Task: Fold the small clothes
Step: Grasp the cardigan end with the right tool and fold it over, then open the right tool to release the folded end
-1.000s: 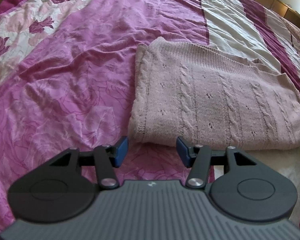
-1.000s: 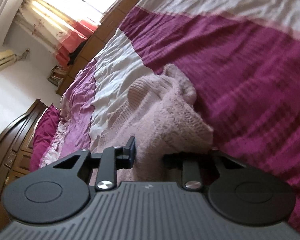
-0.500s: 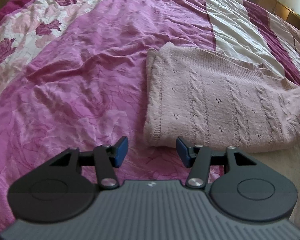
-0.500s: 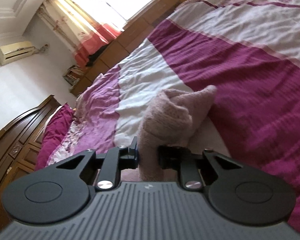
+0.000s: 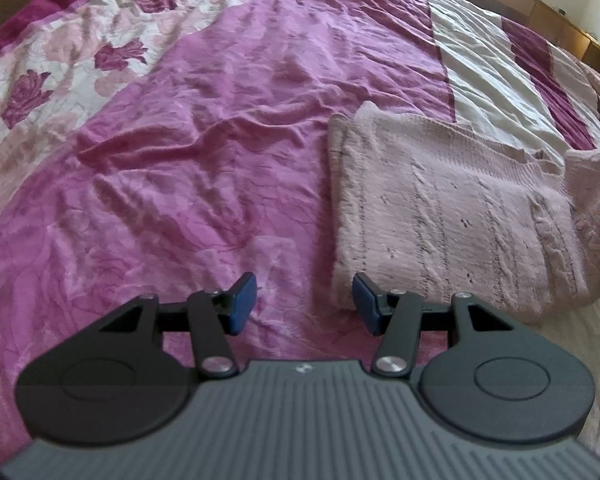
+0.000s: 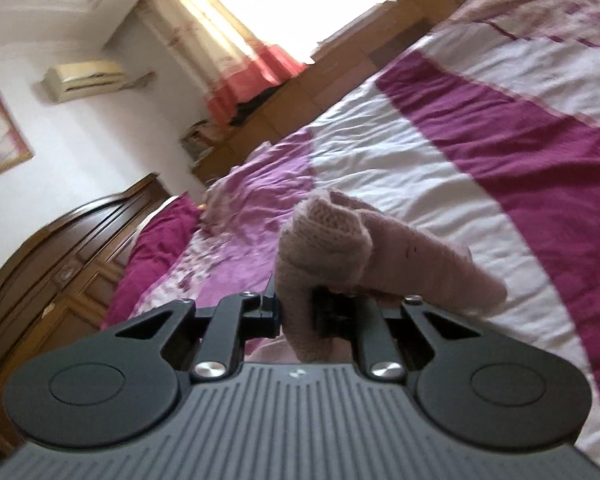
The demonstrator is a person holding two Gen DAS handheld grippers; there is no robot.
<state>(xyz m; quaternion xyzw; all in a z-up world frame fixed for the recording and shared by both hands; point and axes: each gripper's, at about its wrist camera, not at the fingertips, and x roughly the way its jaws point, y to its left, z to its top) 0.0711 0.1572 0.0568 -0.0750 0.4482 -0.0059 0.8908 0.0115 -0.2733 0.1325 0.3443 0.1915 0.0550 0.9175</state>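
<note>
The pink knit sweater lies flat on the bedspread, its near corner just ahead of the left gripper, which hangs open and empty. The right gripper, jaws just closing, pinches the opposite end, lifted.

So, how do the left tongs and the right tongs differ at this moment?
The left tongs stand open with nothing between them; the right tongs have just been closing and are shut on a bunched edge of the pink knit sweater. The left tongs point down at the bedspread beside the sweater; the right tongs point nearly level and hold the knit raised. Both have the same black build.
</note>
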